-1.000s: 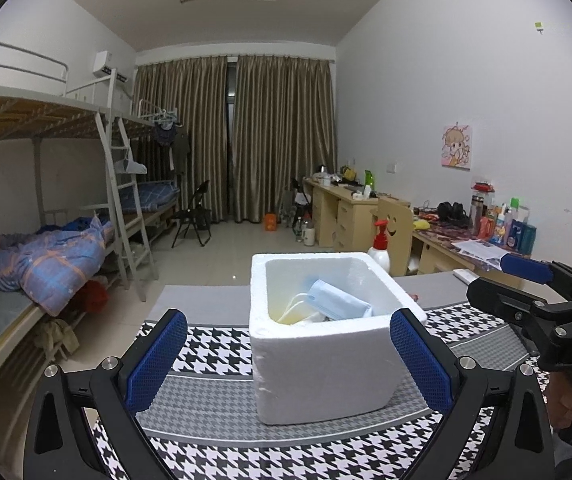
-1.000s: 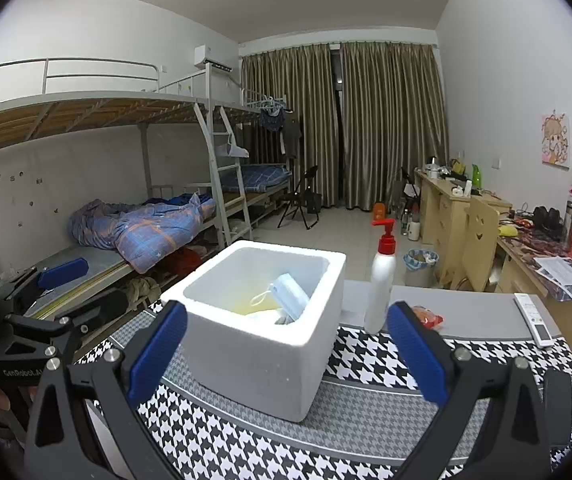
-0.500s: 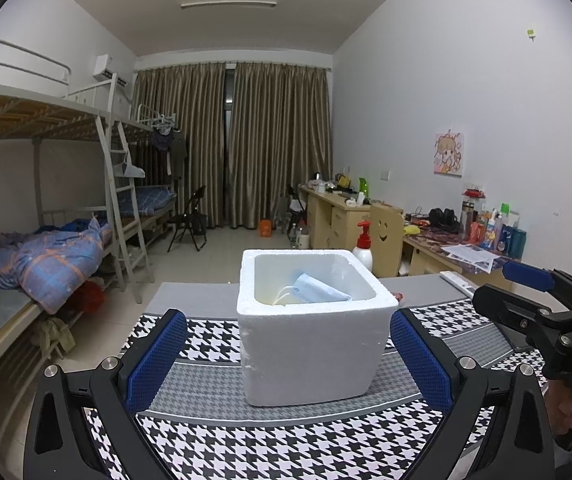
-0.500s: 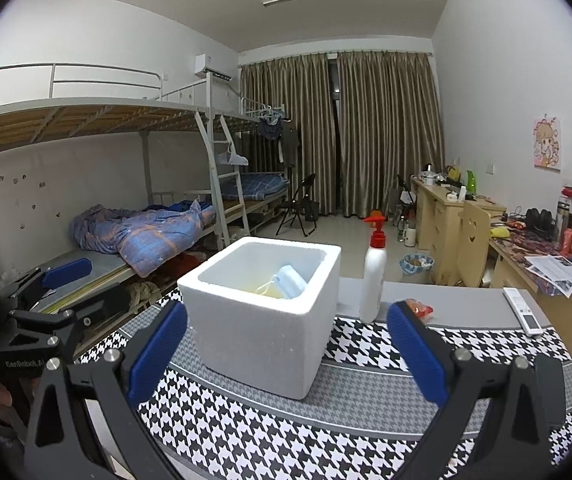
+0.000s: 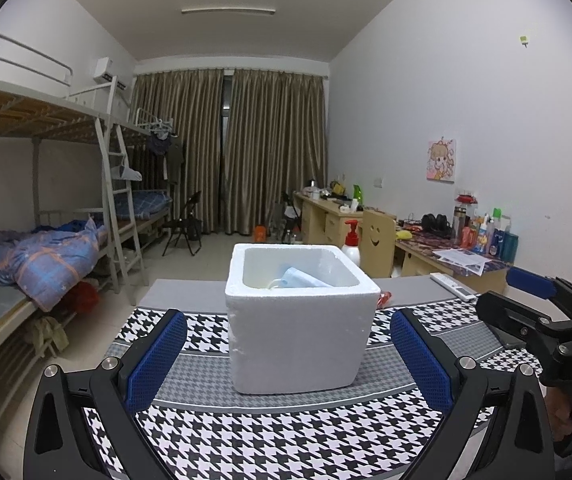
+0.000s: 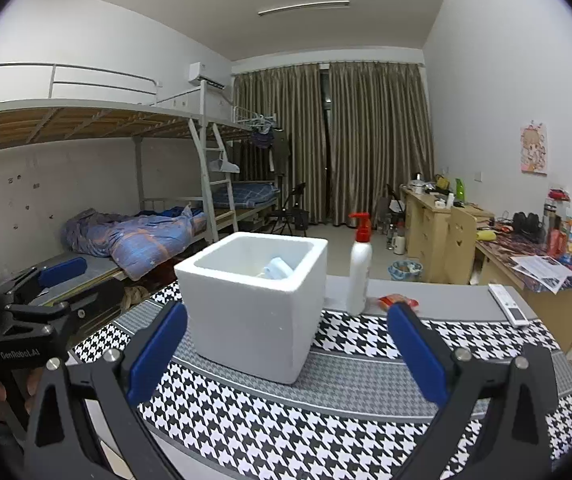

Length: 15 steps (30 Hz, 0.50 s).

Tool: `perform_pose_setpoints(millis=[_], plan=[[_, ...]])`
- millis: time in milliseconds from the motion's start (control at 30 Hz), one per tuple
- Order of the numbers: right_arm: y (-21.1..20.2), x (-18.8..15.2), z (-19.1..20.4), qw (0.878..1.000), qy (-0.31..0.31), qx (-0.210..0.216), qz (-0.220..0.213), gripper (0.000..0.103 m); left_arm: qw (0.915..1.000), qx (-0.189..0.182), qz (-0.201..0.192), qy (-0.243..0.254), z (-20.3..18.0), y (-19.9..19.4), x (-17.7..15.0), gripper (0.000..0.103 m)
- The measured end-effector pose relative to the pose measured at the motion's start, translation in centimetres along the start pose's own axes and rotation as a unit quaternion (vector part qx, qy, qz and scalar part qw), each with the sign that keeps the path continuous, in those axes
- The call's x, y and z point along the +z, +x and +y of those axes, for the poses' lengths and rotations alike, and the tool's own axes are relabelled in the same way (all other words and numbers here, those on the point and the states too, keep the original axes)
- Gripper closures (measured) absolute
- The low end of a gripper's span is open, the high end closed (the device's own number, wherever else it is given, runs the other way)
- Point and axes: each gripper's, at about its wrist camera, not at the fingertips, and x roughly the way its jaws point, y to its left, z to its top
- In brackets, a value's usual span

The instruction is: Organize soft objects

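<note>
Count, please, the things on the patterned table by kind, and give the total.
Foam box: 1
Face mask inside the box: 1
Pump bottle: 1
Red packet: 1
Remote control: 1
Total: 5

A white foam box [image 5: 298, 340] sits on a black-and-white houndstooth cloth [image 5: 270, 436] banded in finer grey check; a pale blue face mask [image 5: 300, 278] lies inside. Both the left gripper [image 5: 288, 356] and right gripper [image 6: 286, 356] are black with blue pads. The pump bottle [image 6: 359, 268] is white with a red top; the surface [image 6: 446, 300] is grey.
</note>
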Motion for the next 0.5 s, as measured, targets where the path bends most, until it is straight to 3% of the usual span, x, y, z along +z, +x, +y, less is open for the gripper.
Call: perform_pose_setpoints(millis=[500], plan=[[-1.1, -2.5, -1.1, 0.999, 0.011, -0.028, -0.012, 0.001, 0.9999, 0.015, -0.002, -0.006, -0.8, -0.4, -1.7, 0.001]])
